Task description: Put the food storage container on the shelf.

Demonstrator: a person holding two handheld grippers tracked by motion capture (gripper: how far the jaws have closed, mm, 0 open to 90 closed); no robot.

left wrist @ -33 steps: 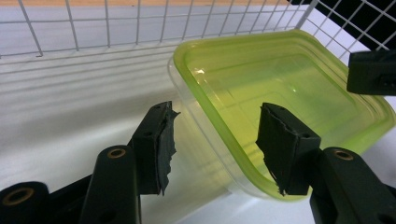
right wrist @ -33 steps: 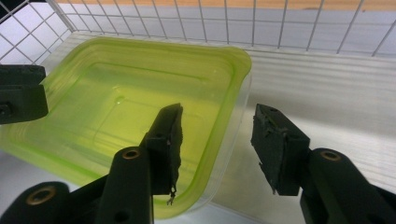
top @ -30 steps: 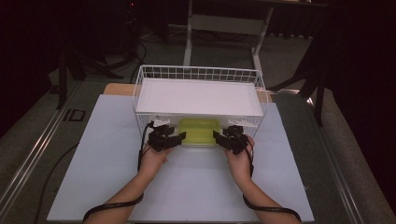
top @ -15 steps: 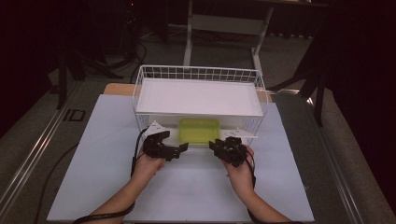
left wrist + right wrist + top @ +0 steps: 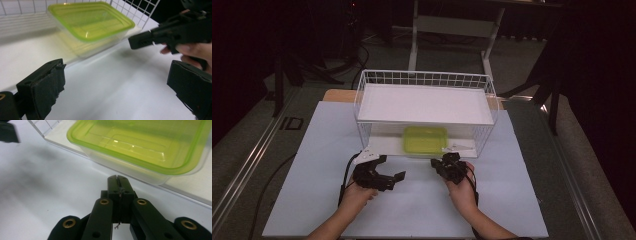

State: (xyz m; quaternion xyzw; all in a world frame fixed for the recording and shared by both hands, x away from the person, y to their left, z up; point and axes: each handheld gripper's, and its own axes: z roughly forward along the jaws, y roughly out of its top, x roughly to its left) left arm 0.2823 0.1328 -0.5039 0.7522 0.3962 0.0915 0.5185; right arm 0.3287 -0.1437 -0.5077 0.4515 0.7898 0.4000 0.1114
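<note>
A clear plastic box with a green lid point(image 5: 426, 139) sits on the lower shelf of a white wire rack point(image 5: 424, 80), at its front edge. It is also seen in the left gripper view as the green-lidded box point(image 5: 91, 20) and close up in the right gripper view point(image 5: 142, 142). My left gripper point(image 5: 389, 176) is on the white mat, in front of and to the left of the box, jaws wide open and holding nothing point(image 5: 115, 87). My right gripper point(image 5: 447, 163) is just in front of the box, jaws pressed together with nothing between them point(image 5: 119, 180).
The rack's upper shelf is a white board point(image 5: 424, 102) covering most of the box from above. The white mat point(image 5: 312, 150) covers the table. A desk frame point(image 5: 452, 25) and dark floor lie beyond the table.
Both grippers have pulled back toward the person, away from the box's sides. The box stays on the lower shelf. The right gripper is now shut, the left open.
</note>
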